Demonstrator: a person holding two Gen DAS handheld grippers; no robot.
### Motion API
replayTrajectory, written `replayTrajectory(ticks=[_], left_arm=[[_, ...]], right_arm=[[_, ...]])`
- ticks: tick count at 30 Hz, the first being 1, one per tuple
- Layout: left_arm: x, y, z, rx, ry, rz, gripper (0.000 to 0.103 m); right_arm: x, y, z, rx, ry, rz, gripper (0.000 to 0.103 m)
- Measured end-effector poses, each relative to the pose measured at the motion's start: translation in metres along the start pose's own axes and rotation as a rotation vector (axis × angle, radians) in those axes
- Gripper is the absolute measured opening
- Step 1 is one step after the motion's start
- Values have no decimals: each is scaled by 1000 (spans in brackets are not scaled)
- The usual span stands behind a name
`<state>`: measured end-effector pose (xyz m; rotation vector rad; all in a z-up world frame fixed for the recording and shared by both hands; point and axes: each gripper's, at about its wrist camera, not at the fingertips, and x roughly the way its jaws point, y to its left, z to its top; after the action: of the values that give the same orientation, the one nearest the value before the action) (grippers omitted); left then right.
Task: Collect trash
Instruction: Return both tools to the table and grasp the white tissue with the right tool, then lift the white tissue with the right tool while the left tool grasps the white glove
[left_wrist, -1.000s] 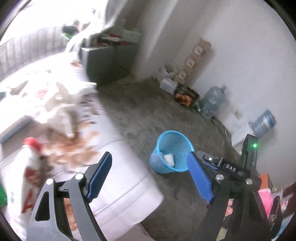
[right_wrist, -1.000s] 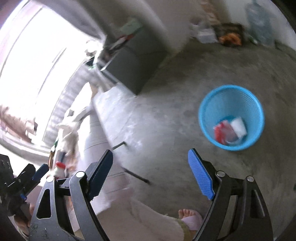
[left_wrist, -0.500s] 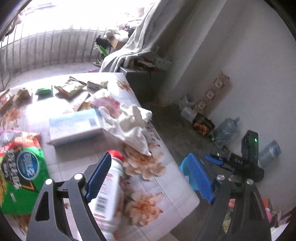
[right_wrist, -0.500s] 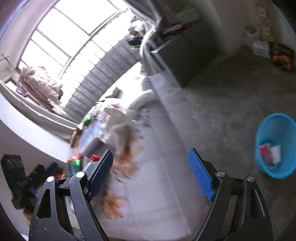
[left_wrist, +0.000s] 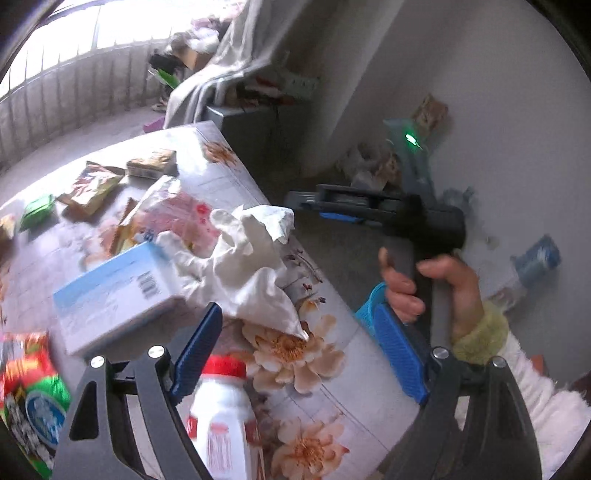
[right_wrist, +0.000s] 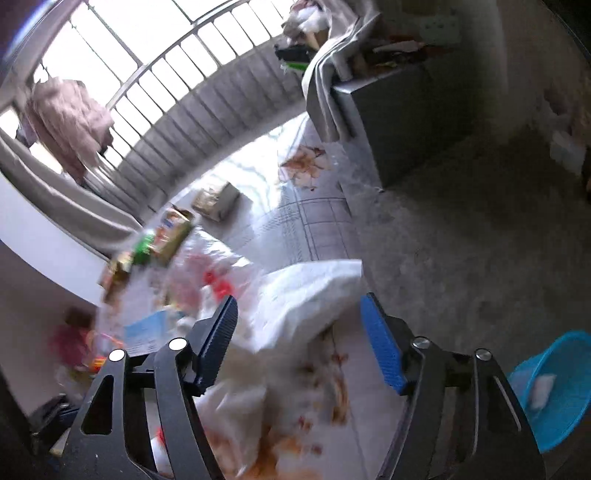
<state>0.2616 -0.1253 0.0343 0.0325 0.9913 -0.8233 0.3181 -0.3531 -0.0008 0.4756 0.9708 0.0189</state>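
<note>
Holding the left gripper over the floral-clothed table, with its jaws wide apart and gripping nothing. Framing a white bottle with a red cap at the bottom of the left wrist view, just below the left pad. Showing, left of centre, a crumpled white tissue resting against a pale blue box, with a pink-printed bag behind them and snack packets toward the upper left. Catching a green and red snack bag at the lower left edge.

Having just been closing the jaws of the right gripper, yet leaving them apart. Lining up the blurred tissue between the two pads at the centre of the right wrist view, with neither pad pressing on it.

Showing, at centre right of the left wrist view, a hand in a yellow cuff wrapped round the right gripper's handle, beyond the table's edge.

Placing the blue basket on the grey floor at the lower right of the right wrist view, off the table, with a white scrap inside.
</note>
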Motion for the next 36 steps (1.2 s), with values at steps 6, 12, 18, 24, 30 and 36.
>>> replayTrajectory(ticks=[6, 12, 18, 24, 30, 36], left_arm=[[41, 4, 30, 52, 74, 68, 82], [75, 12, 48, 81, 96, 185, 73], [104, 24, 55, 78, 130, 234, 49], [108, 37, 54, 22, 136, 219, 20], [94, 38, 51, 20, 117, 189, 8], [58, 28, 42, 63, 55, 165, 7]], right_arm=[[33, -4, -4, -51, 76, -50, 34], [35, -12, -16, -7, 79, -3, 18], [35, -17, -18, 5, 68, 11, 12], [35, -14, -14, 6, 62, 16, 5], [33, -16, -16, 31, 58, 33, 3], [22, -14, -21, 45, 39, 60, 2]])
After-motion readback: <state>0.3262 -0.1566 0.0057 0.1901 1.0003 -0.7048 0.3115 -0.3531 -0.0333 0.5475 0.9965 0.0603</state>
